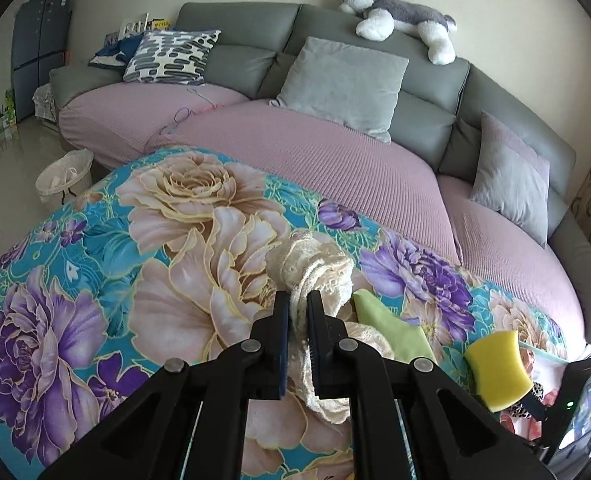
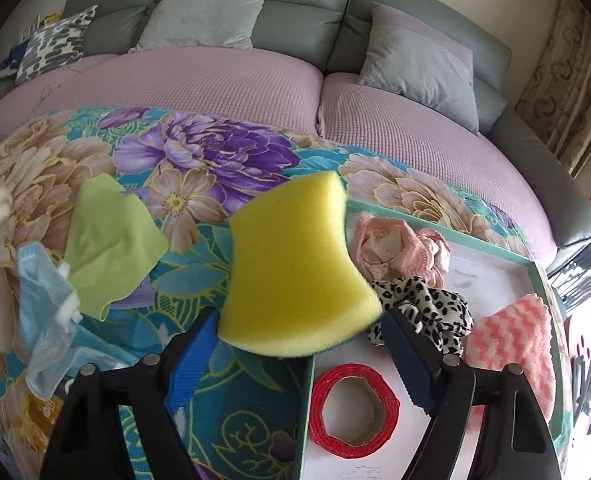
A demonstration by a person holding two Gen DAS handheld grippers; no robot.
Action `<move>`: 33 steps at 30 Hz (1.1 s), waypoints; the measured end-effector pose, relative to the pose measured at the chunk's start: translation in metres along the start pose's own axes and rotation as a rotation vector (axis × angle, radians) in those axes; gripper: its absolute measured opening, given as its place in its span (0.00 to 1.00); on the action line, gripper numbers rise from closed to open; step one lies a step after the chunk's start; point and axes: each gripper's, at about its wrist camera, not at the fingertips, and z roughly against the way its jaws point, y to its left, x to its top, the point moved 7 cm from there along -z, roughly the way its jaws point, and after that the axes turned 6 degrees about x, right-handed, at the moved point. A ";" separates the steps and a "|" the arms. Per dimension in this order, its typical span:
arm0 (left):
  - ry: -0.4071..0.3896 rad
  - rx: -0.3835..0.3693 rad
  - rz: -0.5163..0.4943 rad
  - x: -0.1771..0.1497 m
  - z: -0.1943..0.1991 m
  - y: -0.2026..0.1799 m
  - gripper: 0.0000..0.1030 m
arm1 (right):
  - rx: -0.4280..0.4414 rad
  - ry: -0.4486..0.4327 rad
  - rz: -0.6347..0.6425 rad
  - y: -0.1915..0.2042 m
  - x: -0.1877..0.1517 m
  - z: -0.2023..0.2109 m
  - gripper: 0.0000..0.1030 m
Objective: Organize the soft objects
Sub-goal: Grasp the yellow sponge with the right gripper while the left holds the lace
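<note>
My left gripper point(image 1: 298, 300) is shut on a cream lace cloth point(image 1: 315, 268) and holds it above the floral tablecloth point(image 1: 95, 248). My right gripper point(image 2: 299, 320) is shut on a yellow sponge point(image 2: 295, 268), held over the left edge of a white tray with a green rim point(image 2: 535, 268). The sponge also shows in the left wrist view point(image 1: 497, 368). In the tray lie a pink scrunchie point(image 2: 399, 248), a leopard-print scrunchie point(image 2: 427, 304), a pink striped cloth point(image 2: 515, 340) and a red ring point(image 2: 353, 412). A green cloth point(image 2: 111, 240) and a light blue mask point(image 2: 43, 312) lie on the tablecloth.
A grey sofa with pink seat covers point(image 1: 315, 152) stands behind the table, with grey cushions point(image 1: 343, 84) and a plush dog point(image 1: 399, 20) on its back. A white basket point(image 1: 65, 178) stands on the floor at the left. A curtain point(image 2: 567, 80) hangs at the right.
</note>
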 end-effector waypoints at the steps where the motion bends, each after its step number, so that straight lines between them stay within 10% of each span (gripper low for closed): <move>1: 0.005 0.000 -0.002 -0.001 -0.002 -0.001 0.08 | 0.005 -0.006 -0.007 -0.001 0.001 0.001 0.76; 8: 0.012 0.000 -0.008 -0.003 -0.003 -0.002 0.09 | 0.061 0.008 -0.029 0.000 -0.001 0.000 0.53; 18: 0.030 -0.006 -0.009 -0.006 -0.007 -0.003 0.09 | 0.109 -0.002 -0.060 -0.004 -0.001 0.010 0.45; 33: 0.065 -0.036 -0.006 -0.012 -0.014 -0.006 0.09 | 0.022 0.011 0.019 -0.013 -0.004 0.023 0.61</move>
